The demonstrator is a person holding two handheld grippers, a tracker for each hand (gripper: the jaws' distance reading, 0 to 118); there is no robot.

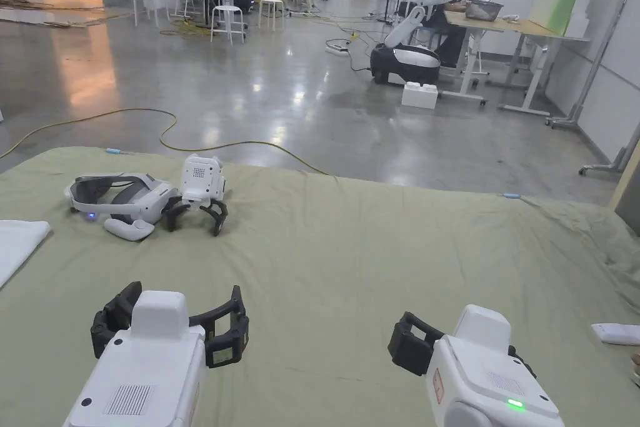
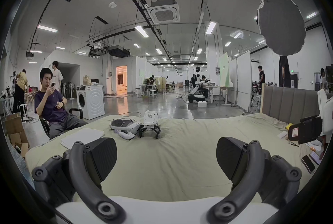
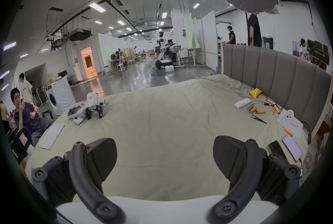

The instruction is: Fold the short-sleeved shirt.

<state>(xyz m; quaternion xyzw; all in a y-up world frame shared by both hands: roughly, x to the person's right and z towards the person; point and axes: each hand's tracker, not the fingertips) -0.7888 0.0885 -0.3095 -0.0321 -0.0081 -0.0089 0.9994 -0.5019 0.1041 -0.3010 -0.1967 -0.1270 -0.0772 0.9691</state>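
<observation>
Your left gripper (image 1: pixel 172 322) hangs over the near part of the bed (image 1: pixel 350 259), fingers (image 2: pixel 100 159) wide apart w/ nothing between them. Your right gripper (image 1: pixel 415 341) is beside it, also over the bed, fingers (image 3: pixel 228 156) spread wide, empty. A folded white cloth (image 1: pixel 19 244) lies at the bed's left edge; can't tell if it's the shirt. A headset (image 1: pixel 119 197) and a spare gripper (image 1: pixel 201 190) sit touching on the bed's far-left part.
</observation>
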